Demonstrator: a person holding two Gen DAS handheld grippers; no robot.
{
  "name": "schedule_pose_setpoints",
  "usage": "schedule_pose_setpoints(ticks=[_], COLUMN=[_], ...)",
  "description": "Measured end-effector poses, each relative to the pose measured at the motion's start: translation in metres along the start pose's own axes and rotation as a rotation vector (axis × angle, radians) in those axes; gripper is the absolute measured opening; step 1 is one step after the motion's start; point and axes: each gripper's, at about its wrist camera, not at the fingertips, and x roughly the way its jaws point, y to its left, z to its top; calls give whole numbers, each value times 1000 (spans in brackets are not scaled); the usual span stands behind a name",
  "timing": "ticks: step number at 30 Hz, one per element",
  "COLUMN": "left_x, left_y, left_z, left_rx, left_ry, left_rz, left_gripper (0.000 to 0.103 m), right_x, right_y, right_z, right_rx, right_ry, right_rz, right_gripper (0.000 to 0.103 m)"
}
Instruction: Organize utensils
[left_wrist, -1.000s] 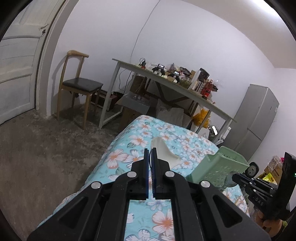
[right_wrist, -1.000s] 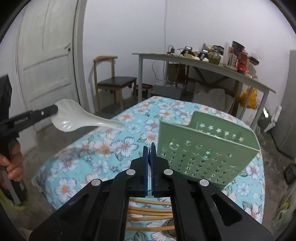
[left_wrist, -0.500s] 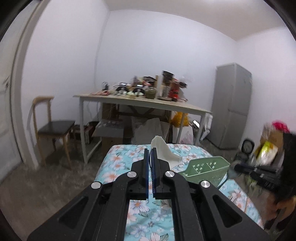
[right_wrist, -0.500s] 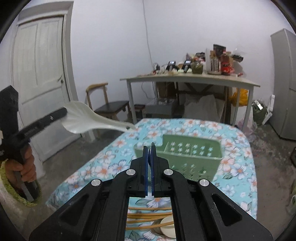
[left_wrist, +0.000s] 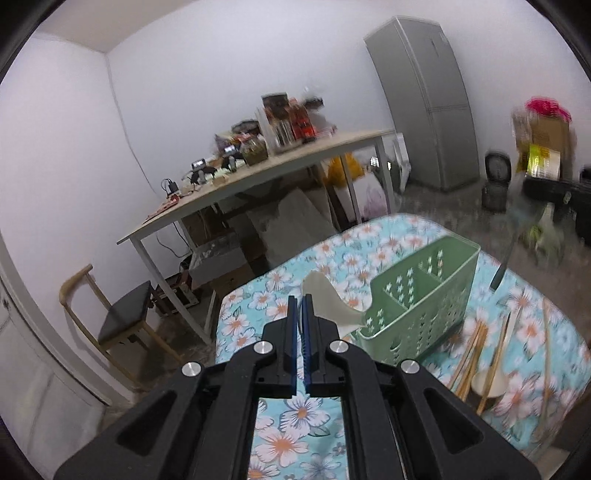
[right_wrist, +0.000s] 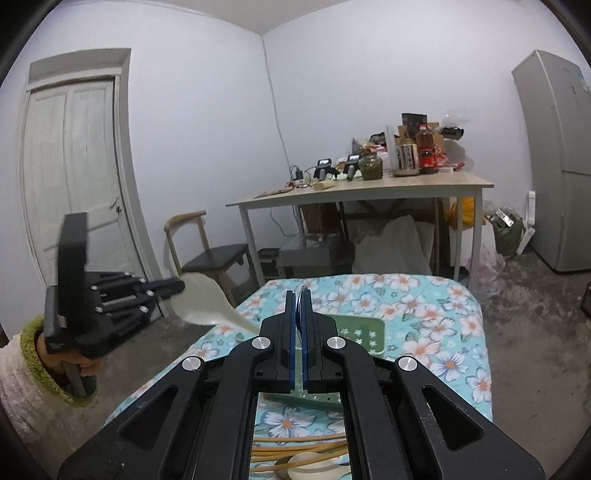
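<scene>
The white spoon (left_wrist: 332, 308) is being pinched by its wide end in the left tongs (left_wrist: 300, 306), so its thin handle is pointing toward the green basket (left_wrist: 421, 306). The basket is sitting on the flowered table (left_wrist: 295, 410), just right of the spoon, with its slots facing up to take things. Chopsticks (left_wrist: 476, 347) are lying near it on the right, waiting their turn. The right tongs (right_wrist: 298, 306) are pressed together and seem to be holding nothing.

The white spoon (left_wrist: 328, 306) is being carried by the left gripper (left_wrist: 299, 306) up and across toward the green basket (left_wrist: 417, 306); the right gripper (right_wrist: 299, 299) is being raised above the table
</scene>
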Motion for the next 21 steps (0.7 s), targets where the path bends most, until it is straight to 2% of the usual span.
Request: schedule_pose_setpoints(ticks=[6,10,14,18,21], left_x=[31,55,76,81,78], left_y=[-17,-24,-26,-17,-12], left_z=[9,11,14,19,21], left_rx=[81,72,3,-117,-181], left_ry=[88,143,189,158,125], left_rz=[-3,-37,-86,-172,-207], left_gripper=[2,2,4,7,10], right_x=[-8,-10,-10,-10,-12], right_y=[-14,-22,-25,-30,-34], right_z=[8,14,20,28,36], right_rx=[22,29,28,31,36], right_ry=[-34,-50,-68,-84,-103], right_rz=[11,24,40,54,67], right_gripper=[1,1,1,1,1])
